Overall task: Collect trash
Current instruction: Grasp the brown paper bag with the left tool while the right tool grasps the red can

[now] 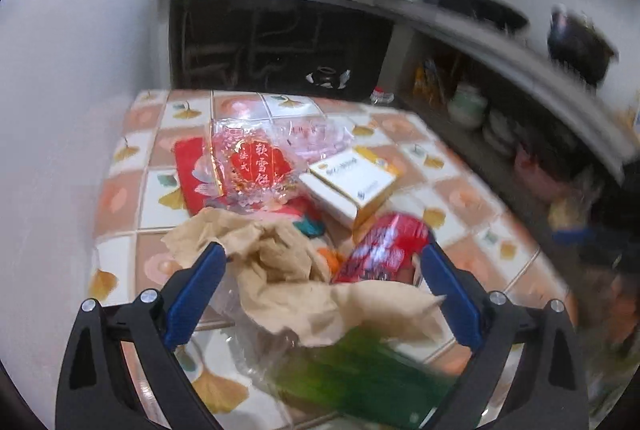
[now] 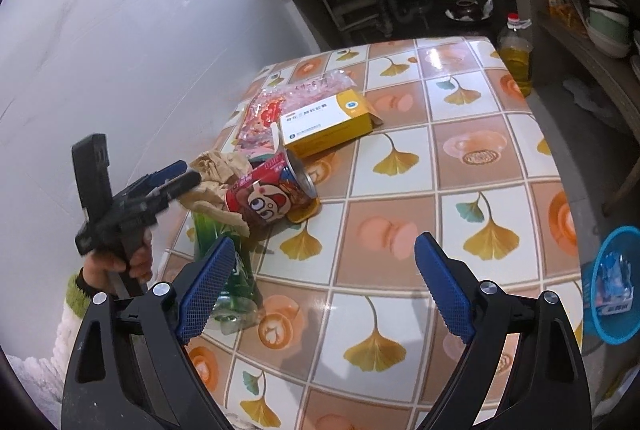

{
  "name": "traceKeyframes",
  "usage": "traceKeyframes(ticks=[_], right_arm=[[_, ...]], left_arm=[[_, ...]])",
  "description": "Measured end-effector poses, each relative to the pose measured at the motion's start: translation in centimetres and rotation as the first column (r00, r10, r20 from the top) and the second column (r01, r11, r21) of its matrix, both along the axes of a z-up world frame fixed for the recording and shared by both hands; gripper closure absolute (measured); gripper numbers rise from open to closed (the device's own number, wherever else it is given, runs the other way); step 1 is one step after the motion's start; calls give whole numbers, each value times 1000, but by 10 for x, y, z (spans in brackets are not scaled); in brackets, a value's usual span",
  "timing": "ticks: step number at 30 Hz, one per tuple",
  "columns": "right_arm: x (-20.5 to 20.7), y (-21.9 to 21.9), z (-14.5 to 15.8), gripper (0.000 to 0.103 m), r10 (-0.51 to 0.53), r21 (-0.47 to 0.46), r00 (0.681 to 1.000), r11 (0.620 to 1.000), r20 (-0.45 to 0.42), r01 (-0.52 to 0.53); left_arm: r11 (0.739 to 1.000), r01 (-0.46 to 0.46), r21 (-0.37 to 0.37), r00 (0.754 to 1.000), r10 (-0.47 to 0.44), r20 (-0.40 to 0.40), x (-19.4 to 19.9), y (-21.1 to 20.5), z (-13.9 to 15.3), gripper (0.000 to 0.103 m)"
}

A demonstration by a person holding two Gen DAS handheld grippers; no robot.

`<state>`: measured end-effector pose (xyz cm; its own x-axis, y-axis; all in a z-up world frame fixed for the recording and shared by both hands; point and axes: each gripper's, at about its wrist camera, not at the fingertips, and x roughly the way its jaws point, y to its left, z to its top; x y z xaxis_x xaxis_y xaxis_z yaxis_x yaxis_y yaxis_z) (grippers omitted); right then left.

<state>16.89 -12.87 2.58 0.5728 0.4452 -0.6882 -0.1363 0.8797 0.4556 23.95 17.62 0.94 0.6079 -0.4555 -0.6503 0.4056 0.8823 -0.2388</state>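
Trash lies heaped near the table's (image 2: 460, 213) left edge, beside the wall — one crumpled brown paper (image 1: 280, 270), one green plastic bottle (image 2: 234, 270), one red cartoon-printed can (image 2: 272, 197), one white-and-yellow carton (image 2: 324, 121), and clear crinkled wrappers (image 1: 256, 165), their number hard to tell. The bottle lies on its side, long axis running from the near edge toward the heap; the can also lies on its side, open end facing the table's middle. Off the right edge, one blue basket (image 2: 600, 318) holds blue-and-white packaging. The left gripper (image 1: 324, 254), jaws wide apart, hovers over the paper with nothing gripped. The right gripper (image 2: 324, 246) — jaws likewise spread and empty — hangs above bare tiles beside the bottle.
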Motion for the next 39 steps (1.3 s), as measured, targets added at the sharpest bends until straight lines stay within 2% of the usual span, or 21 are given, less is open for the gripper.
traceKeyframes(ticks=[2, 5, 7, 11, 13, 14, 16, 19, 21, 25, 29, 35, 39], right_arm=[[5, 1, -2, 16, 0, 9, 1000, 1000, -10, 0], [13, 5, -5, 16, 5, 25, 1000, 1000, -28, -5], [17, 8, -5, 16, 13, 26, 999, 1000, -31, -13], [21, 12, -5, 16, 21, 27, 999, 999, -31, -20], [23, 12, -6, 16, 18, 27, 999, 999, -35, -17], [24, 12, -7, 16, 16, 28, 999, 999, -36, -15], [26, 13, -7, 16, 16, 28, 999, 1000, -41, -15], [29, 15, -7, 16, 23, 34, 999, 999, -42, -21], [33, 18, -6, 16, 32, 43, 999, 999, -40, -30], [49, 27, -6, 16, 64, 114, 996, 992, -66, -56], [74, 41, -18, 16, 111, 252, 981, 966, -162, -67], [106, 63, -49, 16, 119, 364, 936, 931, -330, 10], [120, 76, -67, 17, 97, 378, 909, 923, -405, 70]], left_arm=[[998, -30, -64, 998, 26, -55, 14, 8, -5, 7], [995, -80, -60, 987, 71, -144, 32, 10, -15, 14], [996, -83, -33, 984, 77, -161, 36, 7, -19, 24], [997, -57, 51, 986, 64, -154, 35, -3, -24, 41], [994, -43, 101, 987, 58, -148, 34, -7, -27, 55], [993, -40, 111, 988, 56, -145, 33, -8, -28, 58], [991, -37, 129, 989, 55, -134, 30, -9, -29, 73], [990, -36, 138, 992, 53, -117, 26, -9, -27, 88], [990, -37, 135, 993, 52, -110, 23, -9, -26, 93], [989, -42, 139, 995, 54, -84, 15, -12, -22, 98], [991, -49, 125, 997, 57, -61, 5, -14, -16, 98], [994, -38, 104, 997, 44, -64, -4, -20, -16, 98], [995, -21, 94, 997, 28, -73, -8, -25, -17, 98]])
